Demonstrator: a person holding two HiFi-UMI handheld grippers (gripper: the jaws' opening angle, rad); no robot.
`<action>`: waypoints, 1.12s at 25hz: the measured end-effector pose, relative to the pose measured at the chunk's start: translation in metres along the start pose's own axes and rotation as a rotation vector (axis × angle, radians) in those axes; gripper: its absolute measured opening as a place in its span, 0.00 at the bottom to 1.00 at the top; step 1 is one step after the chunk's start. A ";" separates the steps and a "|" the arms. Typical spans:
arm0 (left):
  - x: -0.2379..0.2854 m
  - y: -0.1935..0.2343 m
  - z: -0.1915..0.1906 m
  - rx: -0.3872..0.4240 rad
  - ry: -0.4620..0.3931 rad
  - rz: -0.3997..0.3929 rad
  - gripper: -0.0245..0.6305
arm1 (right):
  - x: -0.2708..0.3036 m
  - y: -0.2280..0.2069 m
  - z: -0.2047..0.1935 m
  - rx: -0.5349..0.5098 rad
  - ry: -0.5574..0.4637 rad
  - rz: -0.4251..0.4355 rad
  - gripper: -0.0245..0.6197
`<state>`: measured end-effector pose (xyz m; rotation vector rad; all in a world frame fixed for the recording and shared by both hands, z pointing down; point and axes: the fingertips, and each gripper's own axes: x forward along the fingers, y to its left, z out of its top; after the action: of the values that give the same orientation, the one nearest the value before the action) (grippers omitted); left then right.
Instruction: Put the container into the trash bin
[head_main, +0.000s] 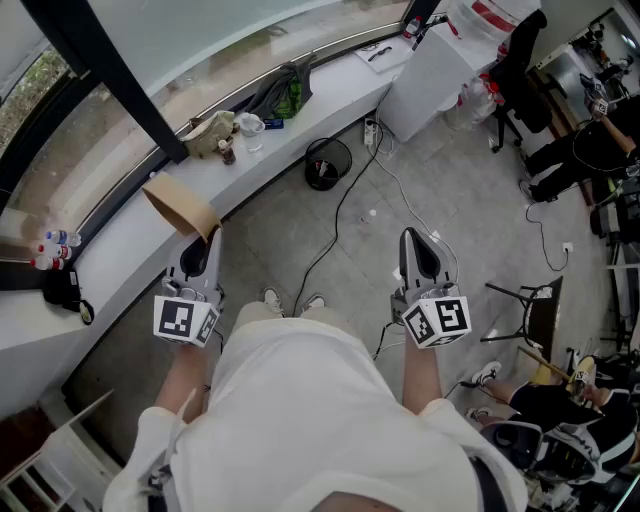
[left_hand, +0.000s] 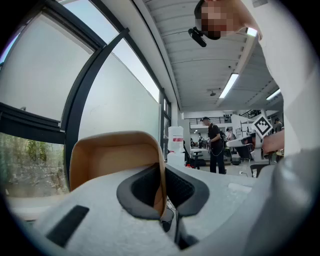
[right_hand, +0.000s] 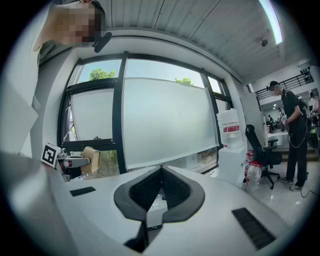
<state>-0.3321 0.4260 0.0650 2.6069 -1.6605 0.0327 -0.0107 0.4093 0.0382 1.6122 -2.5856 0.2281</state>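
Step in hand, by judgement: carry to the bin.
Level carry and a firm pinch advised, then forward until squarely above the opening, with release only there.

Left gripper (left_hand: 162, 176): almost closed, pads pinched on one thin wall of the brown paper container (left_hand: 112, 157), which is held in the air near the counter's (head_main: 120, 262) front edge.

Right gripper (right_hand: 160, 175): jaws together, nothing between.

Trash bin (head_main: 328, 163): black, open-topped, on the floor against the counter's front edge, well ahead.

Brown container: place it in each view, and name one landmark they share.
Head view: brown container left of centre, in the left gripper.
Left gripper view: lower left, wall between the jaws.
Right gripper view: small, far left.
Shared landmark: the black window frame.
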 end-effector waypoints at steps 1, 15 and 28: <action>0.000 0.000 0.000 -0.001 0.000 -0.002 0.07 | 0.000 0.000 -0.001 -0.001 0.001 -0.001 0.04; 0.015 0.002 -0.010 -0.035 -0.001 -0.058 0.07 | 0.013 0.030 -0.011 -0.006 0.045 0.138 0.04; 0.122 -0.030 -0.020 -0.012 0.043 -0.122 0.07 | 0.068 -0.051 -0.030 0.018 0.081 0.155 0.04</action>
<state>-0.2528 0.3293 0.0891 2.6730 -1.4810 0.0727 0.0054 0.3324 0.0824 1.3786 -2.6549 0.3211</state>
